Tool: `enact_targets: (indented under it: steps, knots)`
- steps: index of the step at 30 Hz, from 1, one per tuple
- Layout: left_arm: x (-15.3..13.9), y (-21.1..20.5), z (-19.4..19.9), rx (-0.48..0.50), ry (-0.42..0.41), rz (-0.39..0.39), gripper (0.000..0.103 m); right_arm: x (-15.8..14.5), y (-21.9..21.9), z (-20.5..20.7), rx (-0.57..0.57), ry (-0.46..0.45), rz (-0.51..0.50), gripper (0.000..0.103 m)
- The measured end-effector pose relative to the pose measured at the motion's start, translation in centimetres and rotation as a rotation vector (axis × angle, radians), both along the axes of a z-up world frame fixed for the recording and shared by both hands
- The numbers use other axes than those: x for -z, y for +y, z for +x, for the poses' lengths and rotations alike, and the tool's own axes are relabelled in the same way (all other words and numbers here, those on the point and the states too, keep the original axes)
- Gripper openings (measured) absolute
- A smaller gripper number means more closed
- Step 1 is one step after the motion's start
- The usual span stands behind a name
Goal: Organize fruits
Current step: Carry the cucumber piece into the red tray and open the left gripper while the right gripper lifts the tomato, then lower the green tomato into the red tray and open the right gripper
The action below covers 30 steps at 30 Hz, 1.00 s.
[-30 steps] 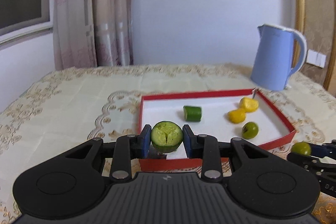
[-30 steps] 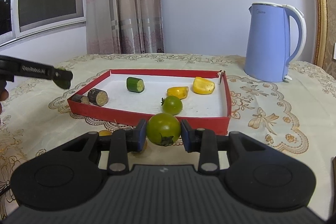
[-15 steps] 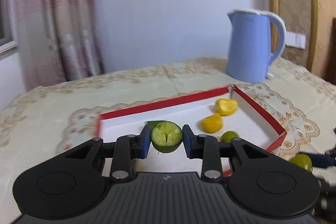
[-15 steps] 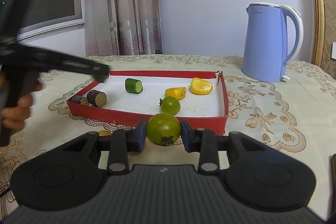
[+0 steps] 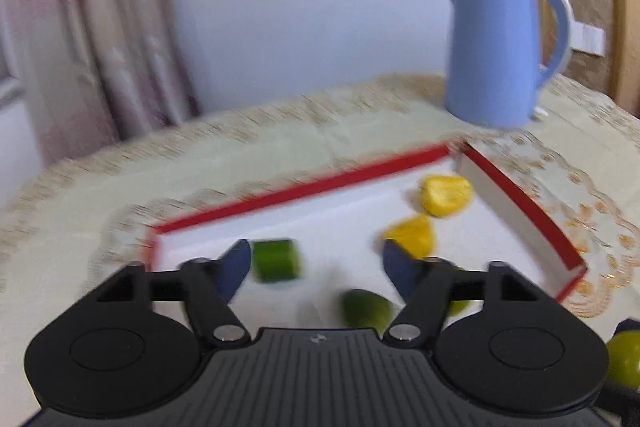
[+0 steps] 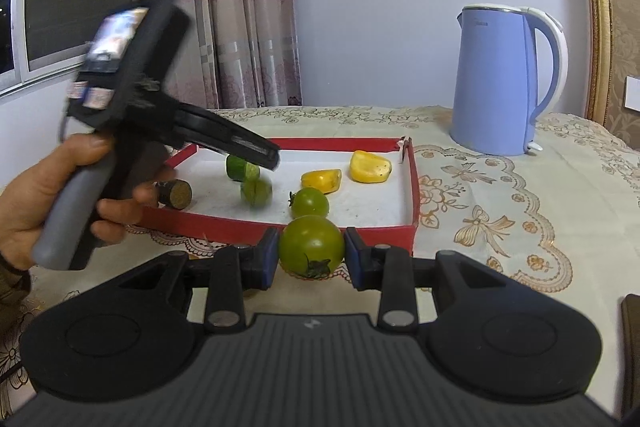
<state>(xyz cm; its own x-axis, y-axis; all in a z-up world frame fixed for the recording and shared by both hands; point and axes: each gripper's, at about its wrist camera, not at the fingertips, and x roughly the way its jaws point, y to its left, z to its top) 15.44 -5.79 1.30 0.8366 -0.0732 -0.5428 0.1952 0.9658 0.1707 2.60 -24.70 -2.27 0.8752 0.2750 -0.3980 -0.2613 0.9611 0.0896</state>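
1. Hand (image 6: pixel 48 195), far left of the right wrist view only: it is gripping the grey handle of the left gripper (image 6: pixel 272 159), whose body and small screen are showing here and nowhere in its own view.

2. Left gripper (image 5: pixel 316 263), left wrist view: its fingers (image 5: pixel 234 267) are opening, standing wide apart over the white floor of the tray, with nothing pressed between them. A cut green piece (image 5: pixel 366 309) is lying blurred just below and between them, inside the tray (image 5: pixel 304 187); in the right wrist view the same piece (image 6: pixel 256 191) is sitting under the gripper's tip.

3. Tray (image 6: pixel 344 143), red-walled, on the worktop (image 6: pixel 520 211). Contents, left to right in the right wrist view: a dark round stub (image 6: pixel 176 193), seen in this view only; a green cylinder (image 6: pixel 242 167) (image 5: pixel 277 261); the cut green piece; a small green tomato (image 6: pixel 309 202); two yellow chunks (image 6: pixel 322 179) (image 6: pixel 370 167), also showing in the left wrist view (image 5: pixel 412 235) (image 5: pixel 446 195).

4. Right gripper (image 6: pixel 311 255): its fingers (image 6: pixel 269 259) are clamping a larger green tomato (image 6: pixel 311 247), held just outside the tray's near wall. The left wrist view is catching only part of this tomato (image 5: pixel 624 357) at its right edge.

5. Blue kettle (image 6: pixel 504 83) (image 5: pixel 500 47): standing on the worktop beyond the tray's right corner. The left wrist view is blurred throughout.
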Motion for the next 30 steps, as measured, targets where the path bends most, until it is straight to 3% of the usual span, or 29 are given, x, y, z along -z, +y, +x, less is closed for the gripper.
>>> enact_targets:
  steps: [3, 10, 19, 30]
  knots:
    - [-0.8, 1.7, -2.5, -0.064, -0.07, 0.02, 0.075, 0.0, -0.2, 0.5, 0.002, -0.004, 0.001, 0.032]
    - [0.1, 6.3, -7.3, -0.189, -0.079, -0.06, 0.08, -0.7, 0.0, 2.3, 0.009, -0.022, -0.002, 0.032]
    - [1.8, 8.2, -7.7, -0.218, -0.121, -0.115, 0.08, -1.7, 0.9, 6.1, 0.017, -0.03, -0.043, 0.032]
    - [2.4, 7.4, -7.7, -0.246, -0.158, -0.015, 0.08, -1.3, 1.5, 11.6, 0.059, 0.002, -0.082, 0.032]
